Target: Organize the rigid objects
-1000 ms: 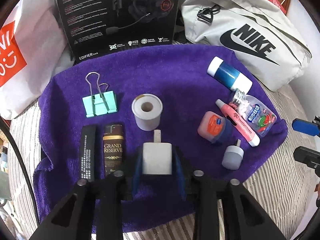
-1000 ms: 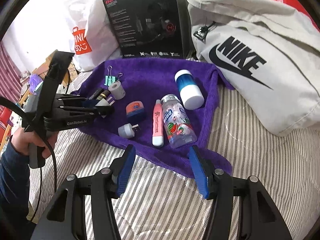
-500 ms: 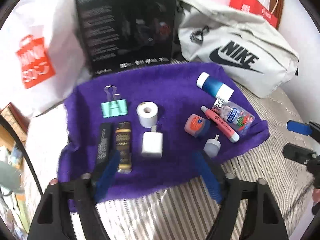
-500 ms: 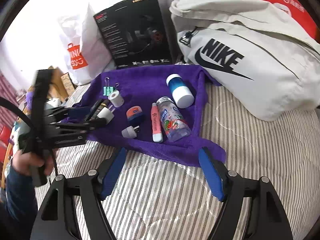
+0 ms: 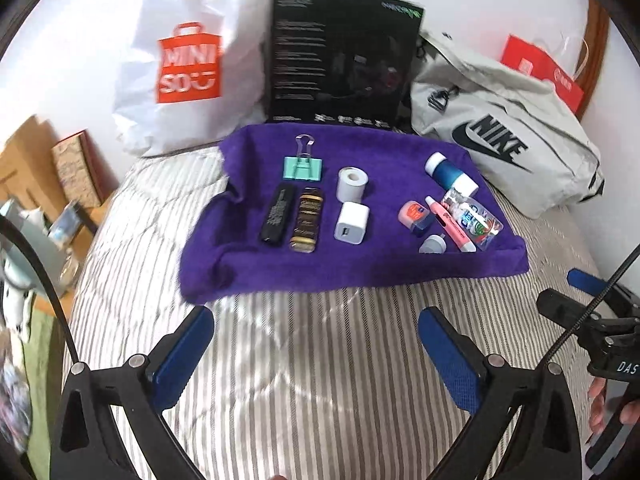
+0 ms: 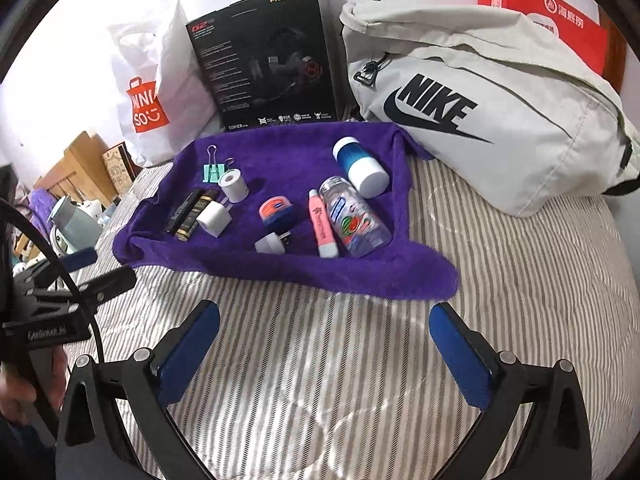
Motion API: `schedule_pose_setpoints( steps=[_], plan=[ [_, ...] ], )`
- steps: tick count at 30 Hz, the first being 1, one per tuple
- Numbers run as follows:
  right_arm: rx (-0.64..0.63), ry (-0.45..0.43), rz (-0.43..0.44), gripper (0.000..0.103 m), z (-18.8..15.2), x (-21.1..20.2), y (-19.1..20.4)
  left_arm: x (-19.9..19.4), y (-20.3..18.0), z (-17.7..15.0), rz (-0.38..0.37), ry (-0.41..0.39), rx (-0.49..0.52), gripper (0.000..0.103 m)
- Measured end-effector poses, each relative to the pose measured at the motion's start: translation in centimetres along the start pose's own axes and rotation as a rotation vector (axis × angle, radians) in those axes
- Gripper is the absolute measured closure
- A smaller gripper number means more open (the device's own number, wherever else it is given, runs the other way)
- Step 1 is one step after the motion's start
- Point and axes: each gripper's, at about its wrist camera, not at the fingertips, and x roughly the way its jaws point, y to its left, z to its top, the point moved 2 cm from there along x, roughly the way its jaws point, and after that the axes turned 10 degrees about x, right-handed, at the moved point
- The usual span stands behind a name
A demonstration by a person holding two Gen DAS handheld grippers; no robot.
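Striped bedding (image 5: 304, 364) carries a purple towel (image 5: 360, 268) with the small items. The white charger cube (image 5: 352, 223), clamped by the left tool (image 5: 316, 354) a second ago, now lies free just near of the white roll (image 5: 352, 183). Both tools have just been opening: left tool and right tool (image 6: 326, 350) stand wide, empty, backed off the towel. Likely one placement is done.

Plain white wall (image 6: 80, 20) behind, brightly lit. Striped bedding (image 5: 320, 360) underfoot of everything. Wooden furniture (image 6: 72, 168) off to the left, cluttered and blurred.
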Motion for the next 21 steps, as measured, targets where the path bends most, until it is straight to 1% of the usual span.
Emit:
schedule_pose_setpoints(
  steps=[3, 7, 13, 21],
  plan=[
    [-0.001, -0.006, 0.001, 0.000, -0.7, -0.6, 0.3, -1.0, 0.0, -1.0, 0.023, -0.013, -0.012, 0.000],
    [-0.008, -0.013, -0.012, 0.000, -1.6, -1.6, 0.5, -1.9, -0.7, -2.4, 0.070, -0.019, 0.001, 0.000],
    [-0.017, -0.022, -0.033, 0.000, -2.7, -3.1, 0.3, -3.2, -1.5, -3.4, 0.077, -0.030, 0.022, 0.000],
    [-0.024, -0.033, -0.059, 0.000, -3.2, -3.8, 0.1, -4.1, -1.6, -3.5, 0.081, -0.038, 0.019, 0.000]
  ],
)
